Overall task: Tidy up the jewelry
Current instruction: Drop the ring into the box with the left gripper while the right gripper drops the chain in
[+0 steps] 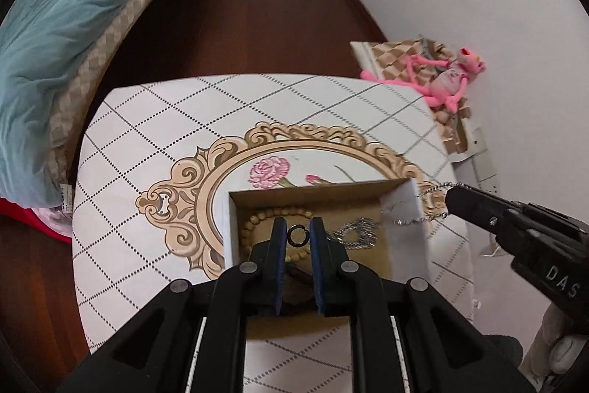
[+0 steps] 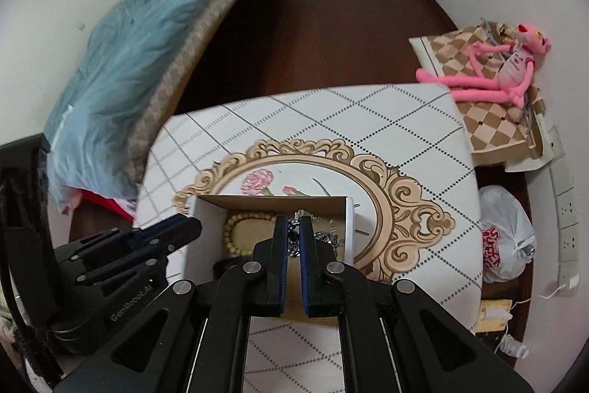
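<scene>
Desk (image 1: 154,135), white with dotted lattice. Open cardboard box (image 1: 405,209) at its near edge holds a wooden bead bracelet (image 1: 254,221) and silver pieces. My left claw (image 1: 298,234) grips a small dark ring (image 1: 297,234); my right claw (image 2: 293,231) pinches a silver chain (image 1: 427,188). I judge both await boxing.
</scene>
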Motion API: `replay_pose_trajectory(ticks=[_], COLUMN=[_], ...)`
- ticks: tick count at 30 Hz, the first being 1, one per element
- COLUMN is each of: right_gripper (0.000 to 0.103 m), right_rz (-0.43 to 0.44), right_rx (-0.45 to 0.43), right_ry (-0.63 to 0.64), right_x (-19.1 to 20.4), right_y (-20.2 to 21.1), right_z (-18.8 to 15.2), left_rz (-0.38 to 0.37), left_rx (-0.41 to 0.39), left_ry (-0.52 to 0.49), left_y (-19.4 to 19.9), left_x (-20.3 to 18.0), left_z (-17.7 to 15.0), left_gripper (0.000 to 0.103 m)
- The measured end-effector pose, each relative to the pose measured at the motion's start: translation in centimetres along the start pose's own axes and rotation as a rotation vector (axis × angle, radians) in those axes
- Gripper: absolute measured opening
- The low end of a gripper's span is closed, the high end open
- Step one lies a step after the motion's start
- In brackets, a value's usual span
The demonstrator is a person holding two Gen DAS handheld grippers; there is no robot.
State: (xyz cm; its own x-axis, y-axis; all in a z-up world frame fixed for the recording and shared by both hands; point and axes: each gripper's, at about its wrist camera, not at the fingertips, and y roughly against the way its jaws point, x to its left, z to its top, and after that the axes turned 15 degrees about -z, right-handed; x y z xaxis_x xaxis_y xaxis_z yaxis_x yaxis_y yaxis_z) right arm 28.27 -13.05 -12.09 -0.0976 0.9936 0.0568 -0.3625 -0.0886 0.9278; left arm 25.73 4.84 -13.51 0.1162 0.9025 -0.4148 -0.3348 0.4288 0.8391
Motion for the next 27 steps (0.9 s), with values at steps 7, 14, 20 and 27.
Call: replay_pose_trajectory(ticks=[7,14,20,27], right_gripper=[0.006,0.024,0.064,0.098], right_rz=[-0.035,-0.034,-0.058,-0.236], right_rx=[0.067,0.118,0.085,0.053], right_ry=[0.041,0.004,0.005,0.066], right_x=[0.8,0.0,-0.4,-0.2], right_y=[-3.9,-4.7,-2.8,-1.1], right_z=[1.2,1.3,1.0,-2.2], left_rz=[0.009,0.054,0.125,0.246], left_rx=[0.048,0.029,-0.010,-0.065], left_ry=[0.055,0.073,0.069,0.038], left_y=[-1.6,-0.7,1.4,3.5], left_x=[1.7,1.8,1.7,1.6], left_z=[1.2,1.7,1.7,-1.5], left_gripper=[0.012,0.050,0.073,0.101])
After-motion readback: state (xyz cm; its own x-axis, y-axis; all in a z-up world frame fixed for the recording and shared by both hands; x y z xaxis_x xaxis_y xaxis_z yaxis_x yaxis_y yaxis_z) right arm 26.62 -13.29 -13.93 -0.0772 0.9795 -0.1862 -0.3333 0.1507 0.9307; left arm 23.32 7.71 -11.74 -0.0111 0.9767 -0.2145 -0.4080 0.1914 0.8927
